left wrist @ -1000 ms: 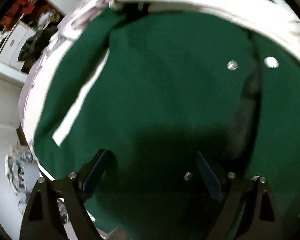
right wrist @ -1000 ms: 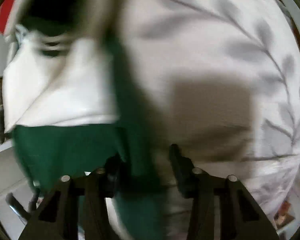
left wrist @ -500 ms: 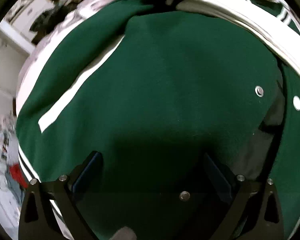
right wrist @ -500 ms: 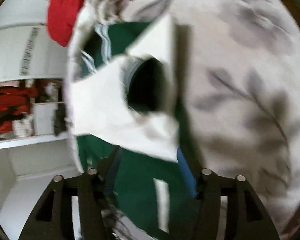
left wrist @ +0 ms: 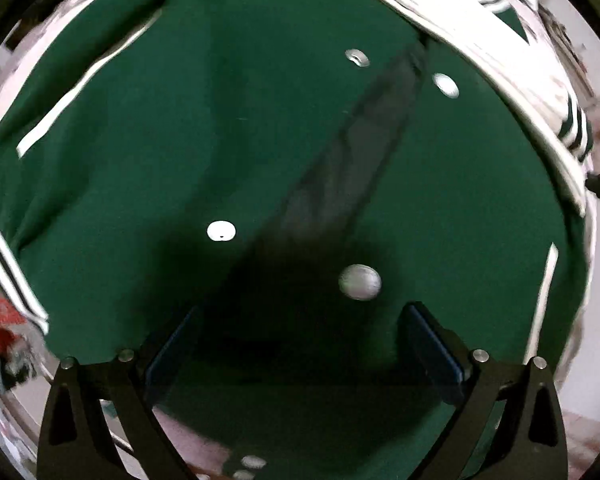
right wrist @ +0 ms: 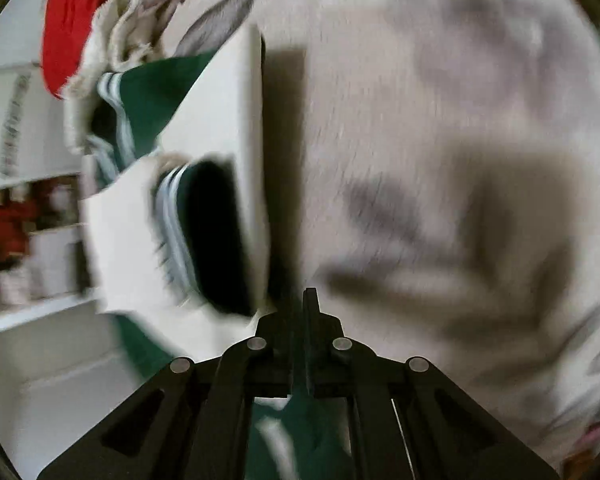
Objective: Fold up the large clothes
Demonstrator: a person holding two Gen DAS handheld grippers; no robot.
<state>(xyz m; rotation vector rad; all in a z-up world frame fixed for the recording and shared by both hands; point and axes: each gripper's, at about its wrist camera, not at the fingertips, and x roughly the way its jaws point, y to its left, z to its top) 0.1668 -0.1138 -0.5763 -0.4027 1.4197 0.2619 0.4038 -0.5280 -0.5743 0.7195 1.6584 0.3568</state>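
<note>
Right wrist: right claw (right wrist: 300,312) closed beside jacket (right wrist: 148,92); red cloth (right wrist: 76,12) behind.

Jacket (left wrist: 228,152) dark green, white sleeves, green-white striped cuffs, silvery-white snaps (left wrist: 221,231) — bedspread (right wrist: 440,120) pale grey-white with grey leaf print — red cloth (right wrist: 68,20) behind.

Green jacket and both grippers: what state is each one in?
Green jacket: snaps undone, front open, spread on the blanket.
Left gripper: jaws open, just narrowed, over the jacket, gripping nothing.
Right gripper: jaws shut, just closed, no cloth seen between them.
</note>
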